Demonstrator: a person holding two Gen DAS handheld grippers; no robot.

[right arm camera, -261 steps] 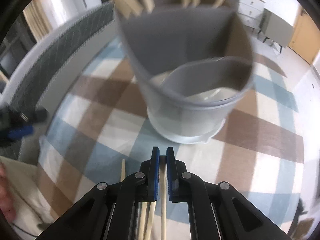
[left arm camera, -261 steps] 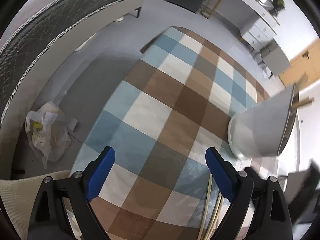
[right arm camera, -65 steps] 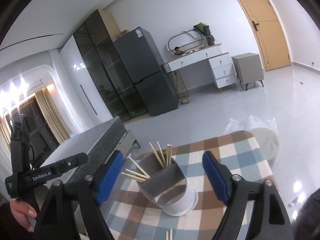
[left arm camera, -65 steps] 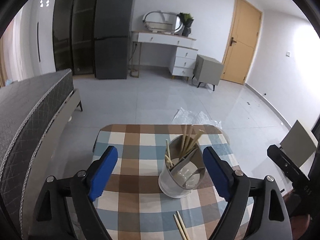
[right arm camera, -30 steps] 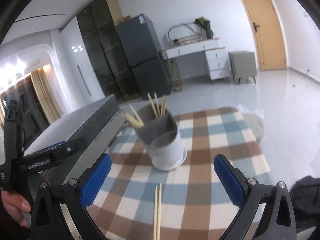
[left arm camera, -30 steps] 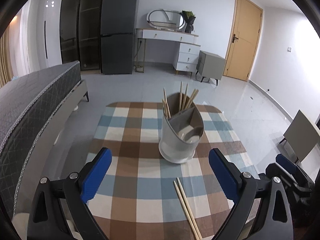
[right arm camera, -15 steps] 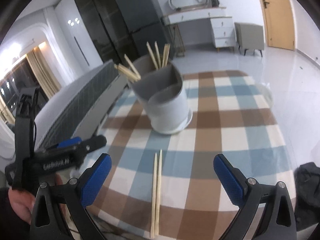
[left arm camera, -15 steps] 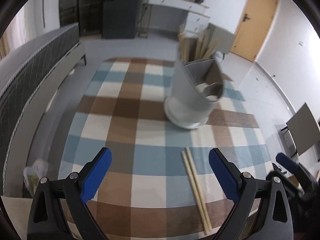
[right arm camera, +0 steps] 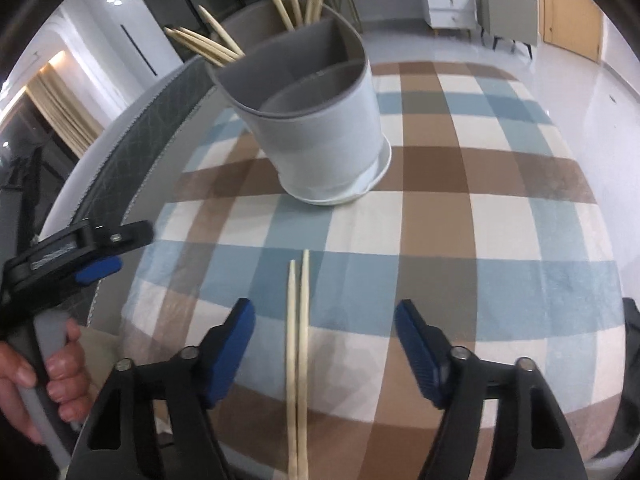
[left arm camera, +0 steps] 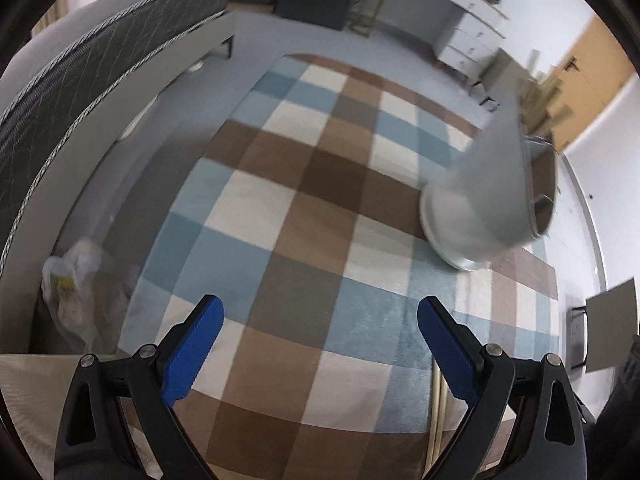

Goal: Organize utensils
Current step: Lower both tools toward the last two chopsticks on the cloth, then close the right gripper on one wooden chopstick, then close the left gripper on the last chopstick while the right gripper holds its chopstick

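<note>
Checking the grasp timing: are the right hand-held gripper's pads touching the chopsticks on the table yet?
Apart. In the right wrist view, the chopsticks lie between the right hand-held gripper's closing jaws, with checked cloth visible on both sides.

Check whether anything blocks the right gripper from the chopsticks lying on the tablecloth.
Nothing visible does. The right gripper is open with the chopstick pair lying between its fingers, only bare tablecloth around.
</note>
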